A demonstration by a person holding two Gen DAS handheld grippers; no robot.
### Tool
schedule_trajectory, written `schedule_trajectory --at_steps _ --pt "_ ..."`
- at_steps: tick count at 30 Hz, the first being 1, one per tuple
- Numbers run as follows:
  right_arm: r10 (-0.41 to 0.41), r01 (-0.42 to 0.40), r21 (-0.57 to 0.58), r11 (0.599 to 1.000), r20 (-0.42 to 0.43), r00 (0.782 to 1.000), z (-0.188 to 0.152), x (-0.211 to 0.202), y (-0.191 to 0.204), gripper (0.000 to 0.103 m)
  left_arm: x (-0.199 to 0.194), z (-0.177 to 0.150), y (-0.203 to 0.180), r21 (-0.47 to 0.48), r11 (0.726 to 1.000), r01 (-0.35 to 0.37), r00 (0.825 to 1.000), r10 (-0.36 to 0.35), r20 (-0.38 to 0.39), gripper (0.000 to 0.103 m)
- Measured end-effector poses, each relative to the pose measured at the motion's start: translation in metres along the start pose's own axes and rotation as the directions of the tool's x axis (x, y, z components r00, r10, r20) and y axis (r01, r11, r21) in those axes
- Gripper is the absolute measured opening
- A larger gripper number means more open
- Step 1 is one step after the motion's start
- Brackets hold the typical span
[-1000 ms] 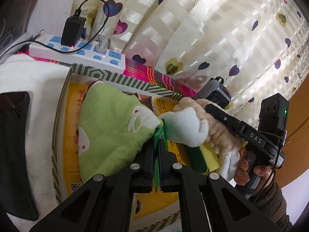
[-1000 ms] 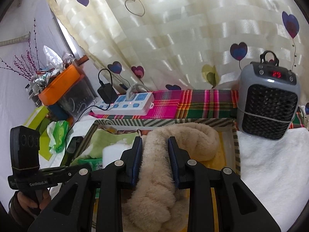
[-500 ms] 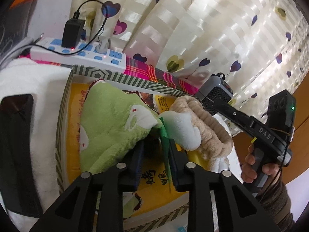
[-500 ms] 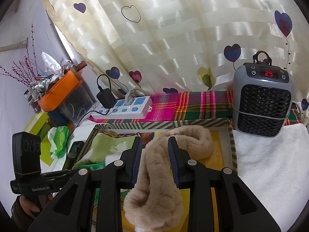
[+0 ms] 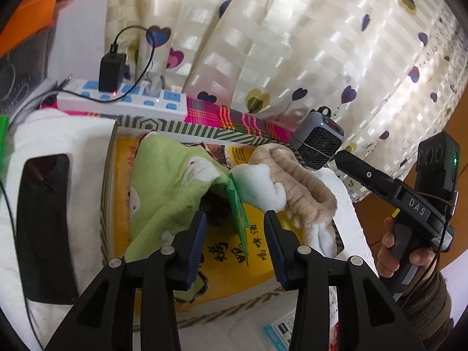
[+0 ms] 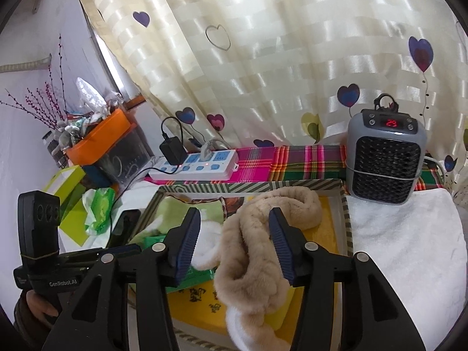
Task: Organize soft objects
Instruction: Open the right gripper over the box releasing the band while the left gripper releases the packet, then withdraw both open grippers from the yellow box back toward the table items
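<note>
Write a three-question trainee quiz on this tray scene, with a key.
1. True or false: the left gripper grips the green cloth.
2. What stands beside the tray, at its far right corner? A) kettle B) heater C) lamp
3. Which item lies between the right gripper jaws?

Key: 1 false, its jaws stand open, nothing pressed. 2 B, the heater. 3 the beige furry band, untouched by the pads.

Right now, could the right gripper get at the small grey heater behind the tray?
Probably yes. The right gripper stands open, its jaws having just opened off the beige fluffy band, and the heater sits unobstructed past the tray corner.
</note>
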State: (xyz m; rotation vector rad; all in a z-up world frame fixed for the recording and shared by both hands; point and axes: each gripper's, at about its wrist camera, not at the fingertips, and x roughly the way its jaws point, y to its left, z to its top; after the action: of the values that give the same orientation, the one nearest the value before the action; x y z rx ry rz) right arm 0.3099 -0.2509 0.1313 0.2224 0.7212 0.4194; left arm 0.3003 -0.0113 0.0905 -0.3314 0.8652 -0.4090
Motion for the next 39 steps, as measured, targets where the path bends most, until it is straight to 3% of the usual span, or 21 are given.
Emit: schedule_trajectory --at_steps 19,32,35,39 --pt "0.000 -0.001 0.012 1.000 0.040 0.999 -0.028 -0.059 0.018 0.051 -0.049 -0.032 -0.026 0.051 0.999 -0.019 0.999 0.017 0.047 0.041" --pt "-0.023 0.023 0.009 1.000 0.065 0.998 -0.054 -0.090 0.026 0.051 -0.075 -0.061 -0.045 0.116 0.984 -0.133 0.987 0.121 0.109 0.041" --pt "-0.043 0.042 0.007 0.999 0.076 0.996 -0.058 -0.097 0.026 0.051 -0.082 -0.070 -0.061 0.195 0.946 -0.259 0.958 0.226 0.177 0.041" --pt "-0.058 0.058 0.000 0.998 0.082 0.995 -0.066 -0.104 0.025 0.051 -0.088 -0.080 -0.072 0.228 0.946 -0.231 0.966 0.193 0.174 0.041"
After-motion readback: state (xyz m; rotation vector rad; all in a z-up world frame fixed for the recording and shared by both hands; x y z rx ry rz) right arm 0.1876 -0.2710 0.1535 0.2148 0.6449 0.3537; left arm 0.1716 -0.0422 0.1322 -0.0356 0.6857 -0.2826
